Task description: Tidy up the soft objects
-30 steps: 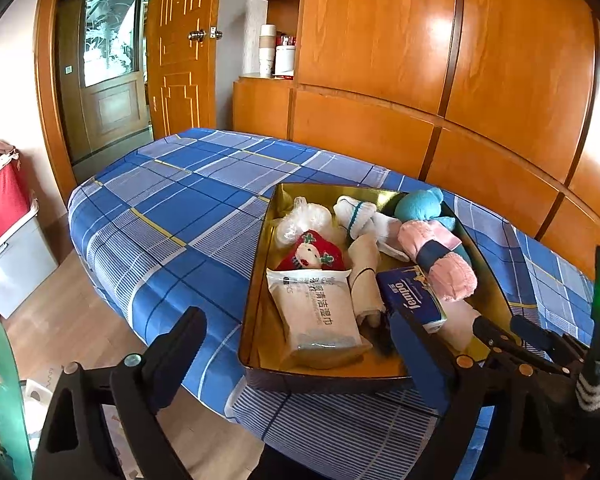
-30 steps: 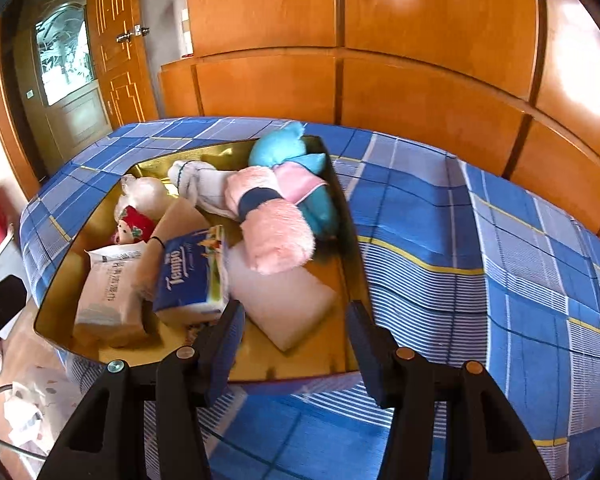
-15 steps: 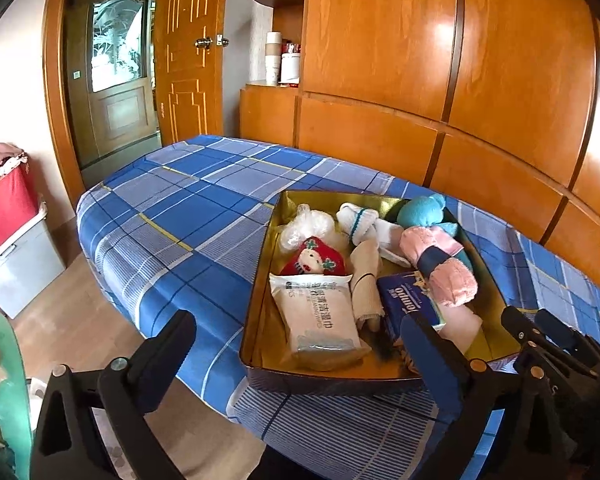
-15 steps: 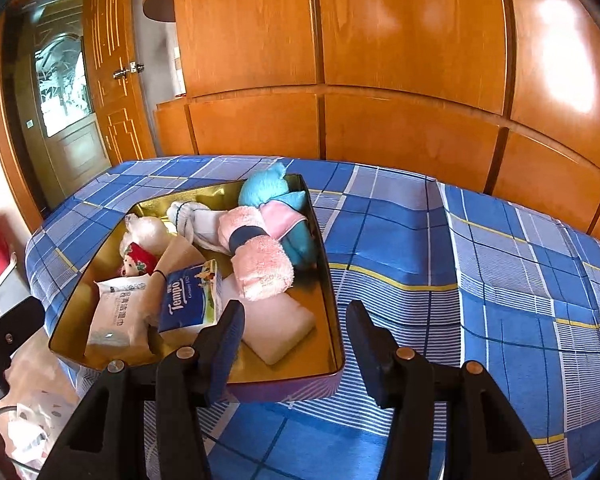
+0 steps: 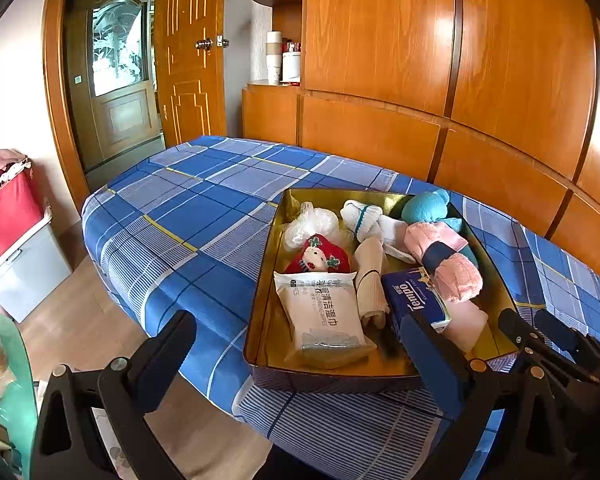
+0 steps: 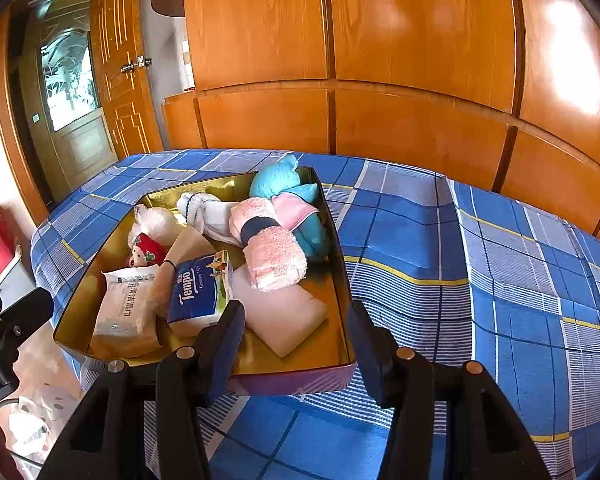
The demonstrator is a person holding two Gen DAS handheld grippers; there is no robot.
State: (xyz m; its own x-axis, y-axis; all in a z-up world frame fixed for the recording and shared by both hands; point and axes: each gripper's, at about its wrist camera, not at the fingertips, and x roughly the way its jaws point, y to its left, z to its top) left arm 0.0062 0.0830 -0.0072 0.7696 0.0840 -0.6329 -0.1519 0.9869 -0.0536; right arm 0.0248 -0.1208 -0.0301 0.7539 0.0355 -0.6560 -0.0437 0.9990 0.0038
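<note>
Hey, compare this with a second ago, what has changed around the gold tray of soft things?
Both cameras have drawn back from the gold metal tray, which looks smaller and farther off. The left gripper has just been opening wider, with nothing between its fingers. The right gripper stayed half open and empty. Nothing was picked up; the blue Tempo tissue pack, pink rolled towel and the rest lie as before.

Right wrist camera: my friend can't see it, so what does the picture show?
A gold-lined metal tray on a blue plaid bedspread holds soft things: a rolled pink towel, a blue Tempo tissue pack, a white wipes packet and a teal plush toy. The black right gripper hangs open and empty before the tray's near edge.
</note>
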